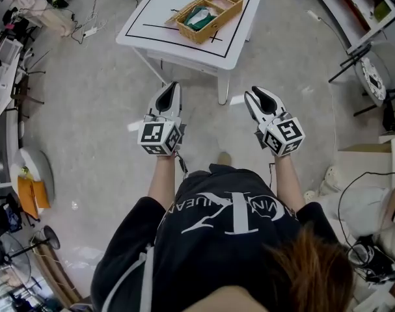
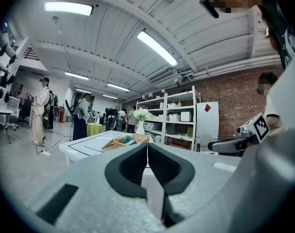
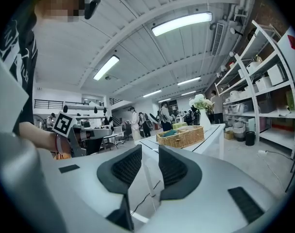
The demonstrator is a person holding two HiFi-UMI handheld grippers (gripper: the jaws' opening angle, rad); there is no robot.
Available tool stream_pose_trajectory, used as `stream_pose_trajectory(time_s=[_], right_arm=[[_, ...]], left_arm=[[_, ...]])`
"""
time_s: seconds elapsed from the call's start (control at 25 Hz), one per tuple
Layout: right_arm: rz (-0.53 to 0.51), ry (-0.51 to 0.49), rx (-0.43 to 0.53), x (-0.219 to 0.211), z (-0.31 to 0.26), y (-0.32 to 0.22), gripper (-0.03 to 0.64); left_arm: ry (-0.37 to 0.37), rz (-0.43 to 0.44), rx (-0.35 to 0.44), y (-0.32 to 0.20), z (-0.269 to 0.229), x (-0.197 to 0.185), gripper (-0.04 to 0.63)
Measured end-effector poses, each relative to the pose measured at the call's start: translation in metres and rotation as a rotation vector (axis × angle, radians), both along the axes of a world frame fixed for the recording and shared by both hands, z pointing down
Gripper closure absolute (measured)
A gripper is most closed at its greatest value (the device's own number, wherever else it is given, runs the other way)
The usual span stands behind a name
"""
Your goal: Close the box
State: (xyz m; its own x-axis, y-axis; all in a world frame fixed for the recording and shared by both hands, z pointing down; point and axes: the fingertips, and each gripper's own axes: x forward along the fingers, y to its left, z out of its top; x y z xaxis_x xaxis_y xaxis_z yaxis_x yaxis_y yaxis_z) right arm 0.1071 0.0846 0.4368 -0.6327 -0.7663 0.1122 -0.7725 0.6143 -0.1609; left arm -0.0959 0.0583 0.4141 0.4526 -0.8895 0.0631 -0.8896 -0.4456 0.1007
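The box (image 1: 209,15) is a woven basket. It sits on the white tabletop (image 1: 159,13), far ahead of the person (image 1: 217,239). Both tongs are well apart from it, with bare floor (image 1: 93,103) in between.

The left tongs (image 1: 174,87) are pinched together, tip touching tip, and hold nothing. The right tongs (image 1: 256,95) stand a little apart, with a thin gap and nothing in it. Both are held out in front, side by side, and they point flat toward the tabletop. I think they are held like this because the person has to walk up to the box first. There is nothing to grab yet, so the tongs just wait in the air. Closing the box has not started.

Some things are hard to see. The box looks open, with green and white stuff (image 1: 200,16) inside, but I cannot tell what that stuff is. Flat woven pieces stick out at its sides, and they may be the lid flaps, but they are too small to be sure. The far end of the tabletop is cut off at the top of the head view. In both gripper views the box is tiny and far away.
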Motion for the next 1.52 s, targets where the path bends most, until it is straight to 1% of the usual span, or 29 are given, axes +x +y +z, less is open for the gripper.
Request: stream_pose_trajectory(time_s=[0.24, 0.48, 0.8, 0.92, 1.12, 1.28, 1.52], right_arm=[[-0.028, -0.024, -0.02, 0.007, 0.002, -0.022, 0.5], [-0.049, -0.027, -0.033, 0.006, 0.004, -0.036, 0.497], [-0.066, -0.025, -0.056, 0.007, 0.015, -0.061, 0.489], [-0.077, -0.025, -0.064, 0.005, 0.018, -0.083, 0.488], [-0.121, -0.01, -0.081, -0.001, 0.017, -0.127, 0.488], [-0.143, -0.011, -0.094, -0.005, 0.016, -0.164, 0.486], [-0.175, 0.003, -0.124, -0.015, 0.015, -0.208, 0.486]], left_arm=[[-0.016, -0.014, -0.015, -0.016, 0.004, 0.009, 0.58], [-0.018, -0.04, -0.028, -0.026, 0.007, 0.003, 0.577], [-0.024, -0.046, -0.046, -0.052, 0.018, 0.007, 0.578], [-0.031, -0.048, -0.053, -0.073, 0.023, 0.006, 0.577], [-0.005, -0.078, -0.054, -0.122, 0.022, 0.005, 0.578], [-0.013, -0.086, -0.055, -0.157, 0.021, 0.007, 0.578], [-0.021, -0.117, -0.064, -0.199, 0.02, -0.004, 0.578]])
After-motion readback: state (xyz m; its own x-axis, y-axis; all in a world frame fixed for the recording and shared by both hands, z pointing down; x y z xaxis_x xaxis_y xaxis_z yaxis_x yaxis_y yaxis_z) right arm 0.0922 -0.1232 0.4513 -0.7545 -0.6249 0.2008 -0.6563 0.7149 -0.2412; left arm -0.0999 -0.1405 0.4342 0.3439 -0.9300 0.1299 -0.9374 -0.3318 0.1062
